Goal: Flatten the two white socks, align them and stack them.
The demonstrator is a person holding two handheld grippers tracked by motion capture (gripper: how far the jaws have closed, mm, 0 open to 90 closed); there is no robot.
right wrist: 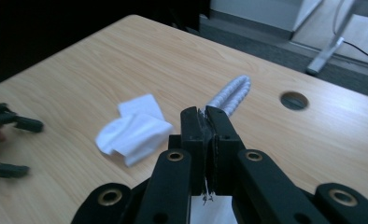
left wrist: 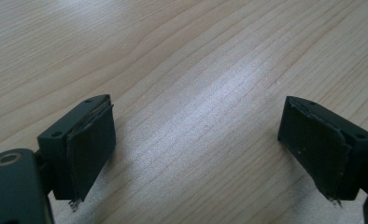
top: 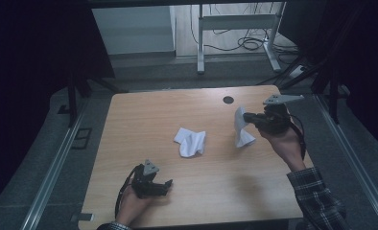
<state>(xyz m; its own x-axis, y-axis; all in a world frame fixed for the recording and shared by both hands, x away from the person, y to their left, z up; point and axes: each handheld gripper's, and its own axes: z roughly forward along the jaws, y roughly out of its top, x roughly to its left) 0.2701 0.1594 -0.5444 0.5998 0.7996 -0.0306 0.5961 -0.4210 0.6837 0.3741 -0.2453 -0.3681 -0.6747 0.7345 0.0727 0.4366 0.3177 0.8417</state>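
Above the pale wood-grain table, the right gripper pinches a limp white cloth (another crumpled cloth lies mid-table), while the left gripper rests with jaws apart.

You're working in a lab-style recording room: a bare wooden worktop with a cable hole, black curtains on both sides, and beyond your hand-held gripper a metal table frame over loose floor cables.
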